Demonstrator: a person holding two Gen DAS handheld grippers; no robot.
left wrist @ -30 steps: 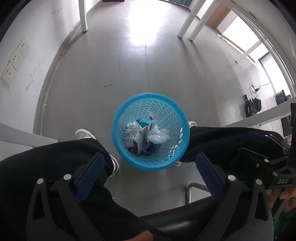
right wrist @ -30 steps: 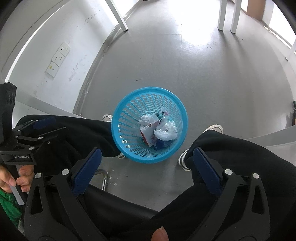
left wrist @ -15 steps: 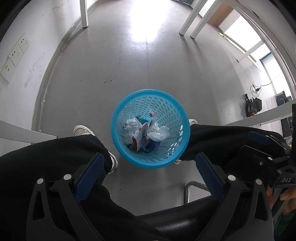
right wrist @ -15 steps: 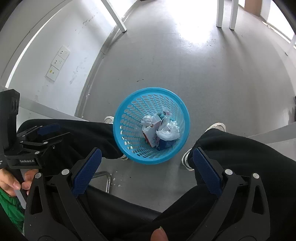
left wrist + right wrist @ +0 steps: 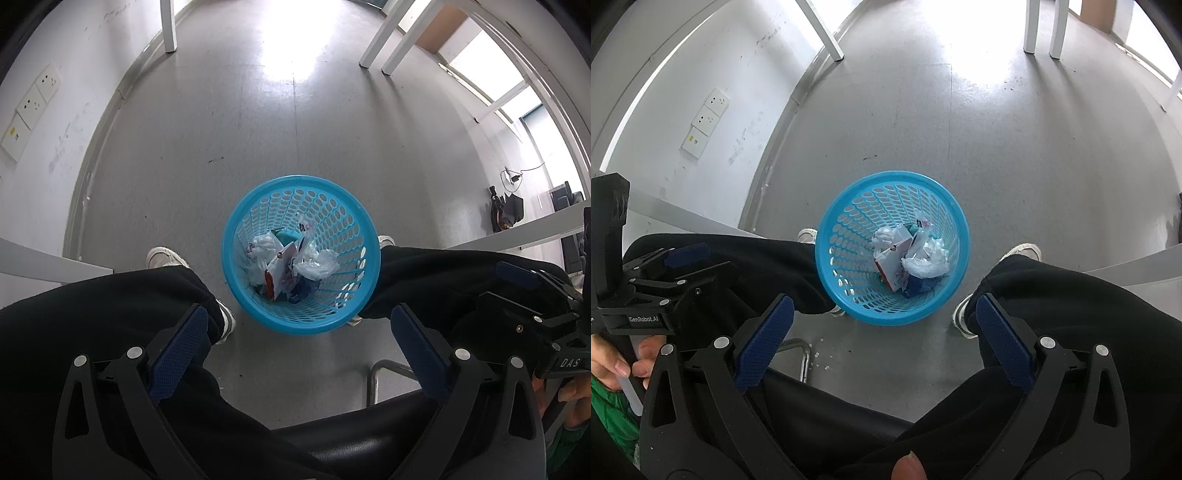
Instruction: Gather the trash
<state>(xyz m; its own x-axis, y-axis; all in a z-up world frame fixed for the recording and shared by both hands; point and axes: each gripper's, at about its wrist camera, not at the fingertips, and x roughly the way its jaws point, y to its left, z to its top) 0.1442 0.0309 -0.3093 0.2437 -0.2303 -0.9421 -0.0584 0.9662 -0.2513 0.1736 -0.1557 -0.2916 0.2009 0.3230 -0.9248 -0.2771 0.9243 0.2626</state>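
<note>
On the grey floor (image 5: pixel 280 155) between my knees: a blue mesh wastebasket (image 5: pixel 301 254) with trash (image 5: pixel 291 262) already inside.

From the left wrist view the wastebasket stands dead centre, just above the fingers; its load of crumpled white plastic bags (image 5: pixel 925 260) and a small carton (image 5: pixel 892 264) looks light and soft. I judge the stiff rim at six o'clock the best place to grip. The left gripper (image 5: pixel 295 350) and right gripper (image 5: pixel 882 341) both hover well above it, pointing down, jaws wide apart and holding nothing.
</note>
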